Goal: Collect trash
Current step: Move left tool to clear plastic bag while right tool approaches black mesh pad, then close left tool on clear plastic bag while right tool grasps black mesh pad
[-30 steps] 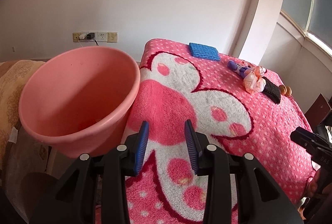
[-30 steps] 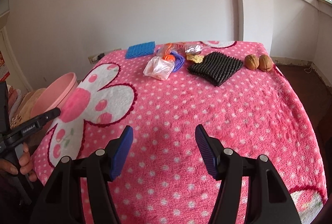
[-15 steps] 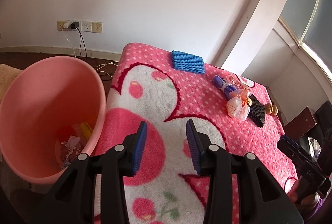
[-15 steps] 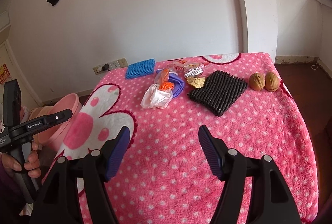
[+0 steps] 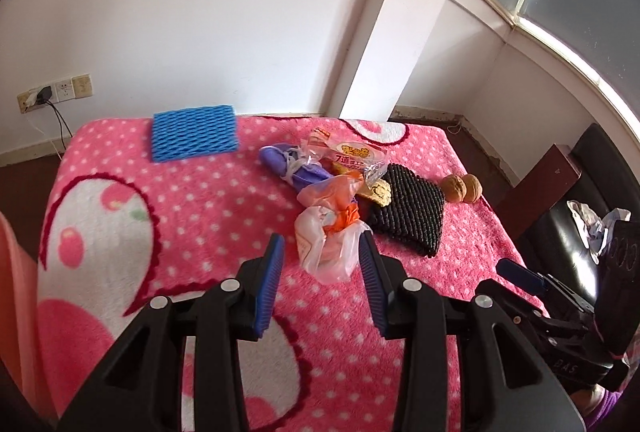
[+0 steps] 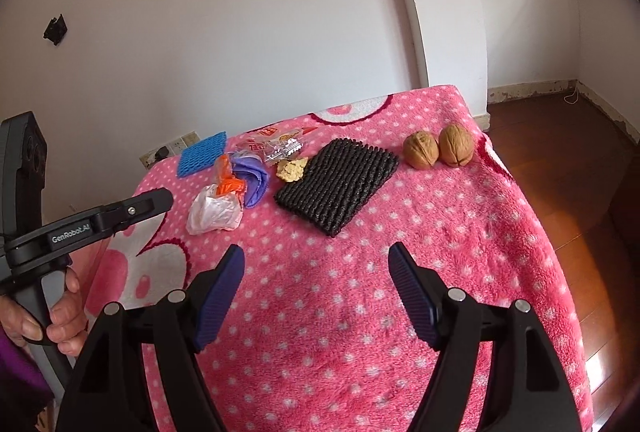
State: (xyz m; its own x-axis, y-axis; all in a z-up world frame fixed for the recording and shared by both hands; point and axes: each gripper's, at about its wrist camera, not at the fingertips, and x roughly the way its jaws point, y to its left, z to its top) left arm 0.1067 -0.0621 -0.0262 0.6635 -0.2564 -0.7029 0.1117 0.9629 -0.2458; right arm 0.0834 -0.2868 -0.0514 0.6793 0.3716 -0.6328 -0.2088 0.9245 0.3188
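Note:
A crumpled clear plastic bag with orange scraps [image 5: 328, 232] [image 6: 216, 210] lies on the pink polka-dot blanket [image 5: 208, 200]. Behind it lie a purple cloth piece [image 5: 292, 168], a clear snack wrapper [image 5: 348, 156] and a yellowish crumb lump [image 5: 378, 192]. My left gripper [image 5: 320, 268] is open and empty, its blue pads on either side of the bag's near end, just above the blanket. My right gripper [image 6: 316, 292] is open and empty over bare blanket, short of the black foam net [image 6: 338, 184].
A blue foam net [image 5: 194, 138] lies at the back left. Two walnuts [image 6: 438, 148] sit near the right edge. A sliver of the pink bin [image 5: 12, 272] shows at far left. A white pillar and wall stand behind; a dark chair [image 5: 576, 212] is on the right.
My left gripper swung right from the pink bin over the blanket to the plastic bag. My right gripper moved slightly closer to the trash pile. Both stayed open.

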